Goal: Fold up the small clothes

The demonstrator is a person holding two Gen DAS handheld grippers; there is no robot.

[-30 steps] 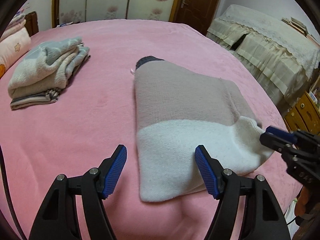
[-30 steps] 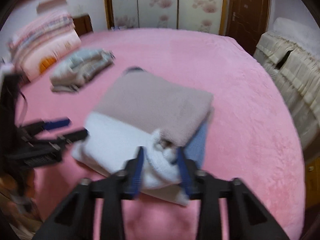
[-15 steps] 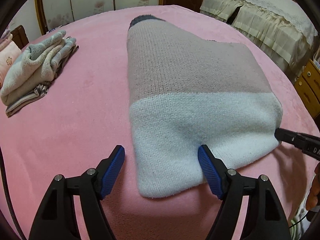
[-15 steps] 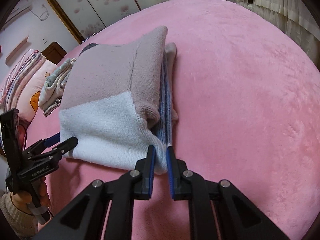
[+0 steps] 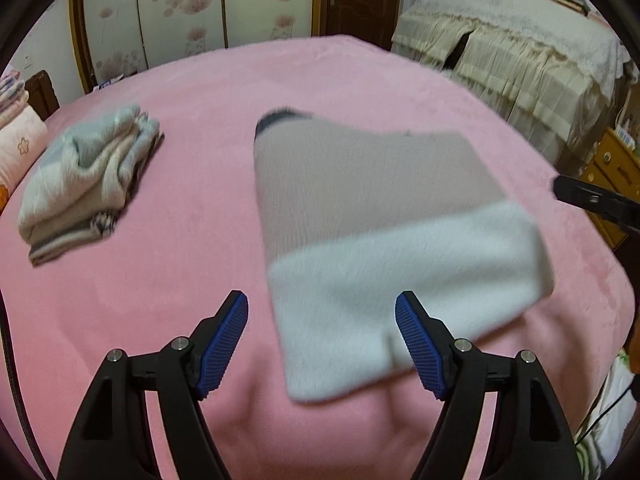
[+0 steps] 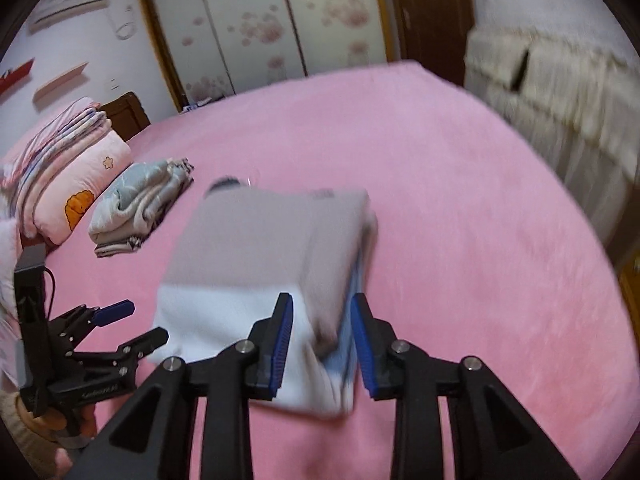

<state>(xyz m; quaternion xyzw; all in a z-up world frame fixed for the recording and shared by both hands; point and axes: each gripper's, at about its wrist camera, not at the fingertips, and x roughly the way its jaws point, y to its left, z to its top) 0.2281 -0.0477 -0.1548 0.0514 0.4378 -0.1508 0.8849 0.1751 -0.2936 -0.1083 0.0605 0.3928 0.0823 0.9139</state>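
Observation:
A folded sweater [image 5: 380, 220], taupe with a white hem and a dark collar, lies flat on the pink bed [image 5: 180, 248]. My left gripper [image 5: 322, 340] is open over the hem's near left corner, and its pads do not press the cloth. In the right wrist view the sweater [image 6: 272, 248] shows blue layers at its right edge. My right gripper [image 6: 322, 340] straddles the near right corner. Its jaws are opening, with the cloth loose between them. The left gripper [image 6: 138, 322] appears at the lower left of this view, in a person's hand.
A pile of folded grey and white clothes [image 5: 88, 176] lies on the bed to the left of the sweater. Stacked pink quilts [image 6: 72, 184] sit at the headboard. A cloth-covered piece of furniture [image 5: 520, 48] stands beyond the bed's right edge.
The right gripper, shut on the sweater's right corner before, has parted its jaws and drawn back. The left gripper stays open and has pulled back a little from the hem.

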